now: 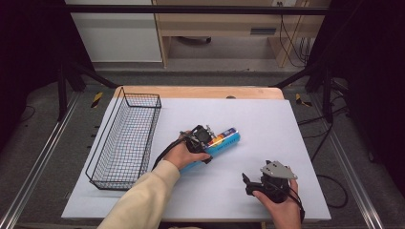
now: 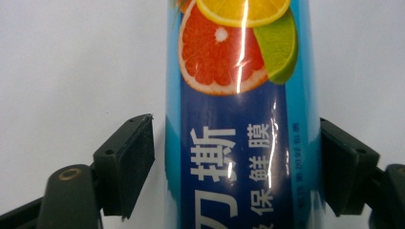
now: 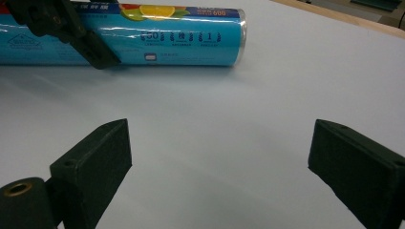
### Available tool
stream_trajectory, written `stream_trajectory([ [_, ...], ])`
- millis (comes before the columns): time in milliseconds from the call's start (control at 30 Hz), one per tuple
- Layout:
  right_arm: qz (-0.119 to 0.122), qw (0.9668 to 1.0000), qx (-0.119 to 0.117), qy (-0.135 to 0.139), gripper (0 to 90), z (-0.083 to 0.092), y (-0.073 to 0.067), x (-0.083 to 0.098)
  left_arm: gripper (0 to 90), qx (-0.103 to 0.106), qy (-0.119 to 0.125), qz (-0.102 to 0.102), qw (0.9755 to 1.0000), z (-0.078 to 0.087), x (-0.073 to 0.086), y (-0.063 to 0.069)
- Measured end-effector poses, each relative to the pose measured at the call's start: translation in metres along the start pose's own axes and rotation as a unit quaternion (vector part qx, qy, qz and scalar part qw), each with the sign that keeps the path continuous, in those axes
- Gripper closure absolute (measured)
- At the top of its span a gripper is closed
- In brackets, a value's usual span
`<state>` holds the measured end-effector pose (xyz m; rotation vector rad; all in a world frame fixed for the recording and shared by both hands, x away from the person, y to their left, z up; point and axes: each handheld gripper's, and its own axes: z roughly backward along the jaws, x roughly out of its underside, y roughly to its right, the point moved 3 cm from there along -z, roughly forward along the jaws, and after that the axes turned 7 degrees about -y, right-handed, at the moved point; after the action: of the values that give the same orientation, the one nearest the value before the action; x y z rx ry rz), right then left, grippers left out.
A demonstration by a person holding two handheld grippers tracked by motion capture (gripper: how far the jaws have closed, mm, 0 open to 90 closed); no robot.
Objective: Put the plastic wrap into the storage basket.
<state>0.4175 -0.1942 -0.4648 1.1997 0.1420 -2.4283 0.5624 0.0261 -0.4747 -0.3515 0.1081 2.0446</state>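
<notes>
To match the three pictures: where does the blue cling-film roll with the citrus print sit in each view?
High view: blue cling-film roll at table centre, under the left gripper.
Left gripper view: roll upright mid-frame between the jaws.
Right gripper view: roll along the top edge.
Shared landmark: the white table sheet.

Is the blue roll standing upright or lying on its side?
Lying on its side. The blue roll rests lengthwise on the white table, outside the wire basket, between the left gripper's fingers.
</notes>
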Motion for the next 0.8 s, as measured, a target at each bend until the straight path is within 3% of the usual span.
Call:
stream_trajectory([
  [267,-0.001,1.0000,0.000,-0.001,7.9,-0.0002,0.0000,0.0001,30.8,0.022,-0.012,0.005,0.9997,-0.0020,0.0004,0.0007],
  [800,-0.003,1.0000,-0.002,-0.001,8.0,-0.0001,0.0002,0.0002,31.8,0.015,-0.017,0.010,0.9997,-0.0014,-0.0005,0.0025],
])
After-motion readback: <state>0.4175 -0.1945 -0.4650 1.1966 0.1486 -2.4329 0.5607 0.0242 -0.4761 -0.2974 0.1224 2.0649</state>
